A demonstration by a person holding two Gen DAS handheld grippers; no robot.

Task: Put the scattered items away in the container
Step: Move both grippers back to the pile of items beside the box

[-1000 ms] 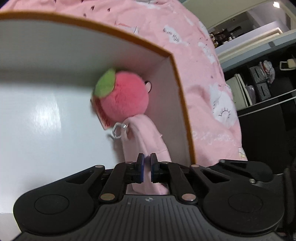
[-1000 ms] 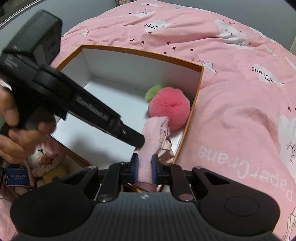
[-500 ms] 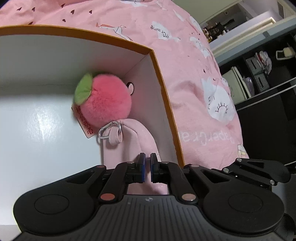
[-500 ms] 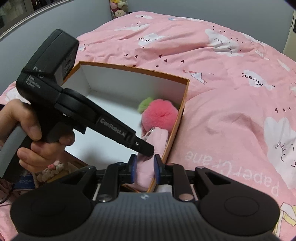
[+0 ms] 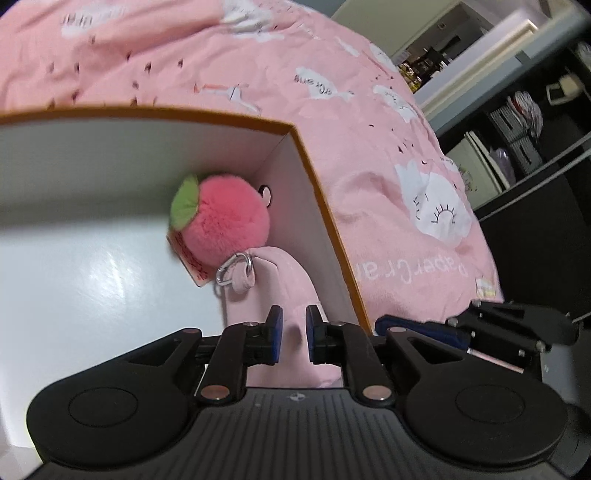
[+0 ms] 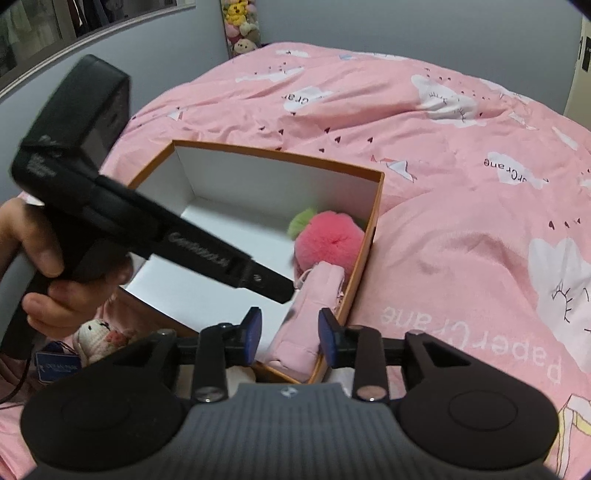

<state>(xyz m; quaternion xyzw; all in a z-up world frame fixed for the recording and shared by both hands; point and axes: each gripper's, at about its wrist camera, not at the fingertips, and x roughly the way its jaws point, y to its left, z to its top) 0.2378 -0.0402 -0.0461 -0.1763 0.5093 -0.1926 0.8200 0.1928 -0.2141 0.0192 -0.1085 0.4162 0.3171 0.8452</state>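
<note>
An orange-rimmed box [image 6: 377, 206] with a white inside lies on the pink bed. In its right corner rests a fluffy pink pompom [image 6: 330, 240] with a green leaf, also seen as the pompom [image 5: 221, 219]. A pale pink pouch [image 6: 316, 291] lies against it along the box wall [image 5: 314, 236], its clip beside the pompom. My right gripper [image 6: 290, 338] hovers over the pouch's near end. Its jaws are opening and the pads stand clear of the fabric. My left gripper [image 6: 285, 291], held by a hand, points at the pouch's left side. Its jaws [image 5: 294, 332] are opening a little, with the pouch [image 5: 275, 284] showing through the gap.
A small white crocheted toy [image 6: 98, 334] and a blue tag [image 6: 55, 365] lie outside the box at its near left corner. Pink duvet [image 6: 461, 221] surrounds the box. Plush toys [image 6: 240, 29] stand by the far wall. Dark shelves [image 5: 517, 147] rise beyond the bed's edge.
Both grippers have lifted and drawn back from the pouch. Both pairs of jaws have parted, the right far more. The pouch stays in the box beside the pompom.
</note>
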